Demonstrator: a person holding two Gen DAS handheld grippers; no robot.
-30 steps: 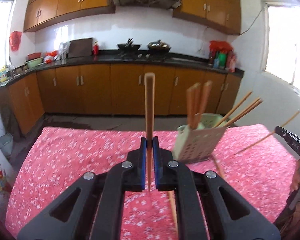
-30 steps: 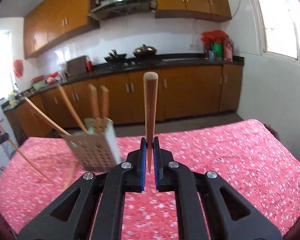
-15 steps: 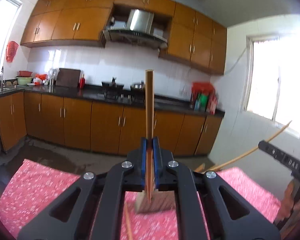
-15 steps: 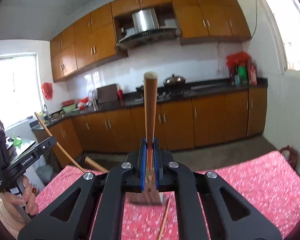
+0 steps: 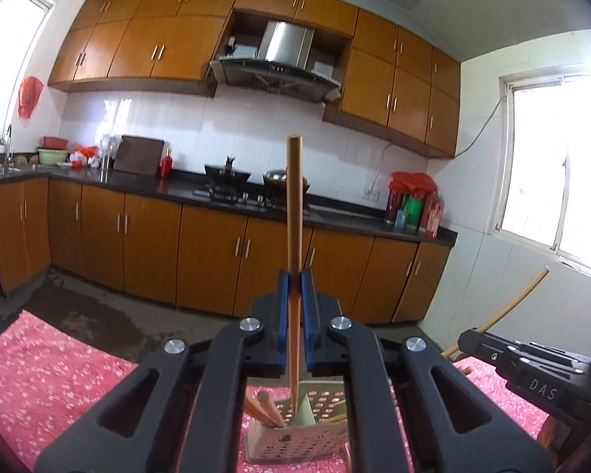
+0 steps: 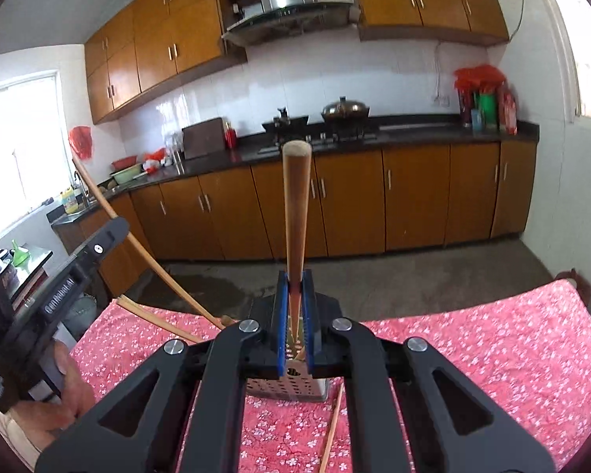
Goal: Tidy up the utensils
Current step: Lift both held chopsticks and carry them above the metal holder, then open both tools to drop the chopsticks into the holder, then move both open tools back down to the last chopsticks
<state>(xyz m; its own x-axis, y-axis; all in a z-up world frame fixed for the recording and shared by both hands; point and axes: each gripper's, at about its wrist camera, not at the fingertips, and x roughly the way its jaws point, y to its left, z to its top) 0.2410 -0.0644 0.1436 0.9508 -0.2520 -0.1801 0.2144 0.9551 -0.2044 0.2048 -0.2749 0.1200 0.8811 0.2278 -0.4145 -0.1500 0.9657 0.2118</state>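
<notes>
The left gripper (image 5: 294, 276) has its blue pads clamped on a wooden chopstick (image 5: 294, 213) that stands upright between them. Its top end rises against the far kitchen cabinets and its lower end reaches down into the perforated utensil holder (image 5: 295, 439) directly beneath the tongs. That holder stands on the red floral tablecloth (image 5: 39, 366), near the camera, and other chopstick ends (image 5: 263, 396) show inside it on the left.

The right gripper (image 6: 295, 276) likewise pinches a second chopstick (image 6: 295, 205), upright, thick round end at the top; its lower tip points down toward the same holder (image 6: 287, 388), which sits just below and behind the pads. Whether this tip is already inside cannot be told.

Seen from the right wrist, the left gripper's body (image 6: 71, 276) is at the far left with its chopstick slanting over the cloth (image 6: 472, 354). One loose chopstick (image 6: 333, 425) lies on the cloth just right of the holder, near the lower edge.
</notes>
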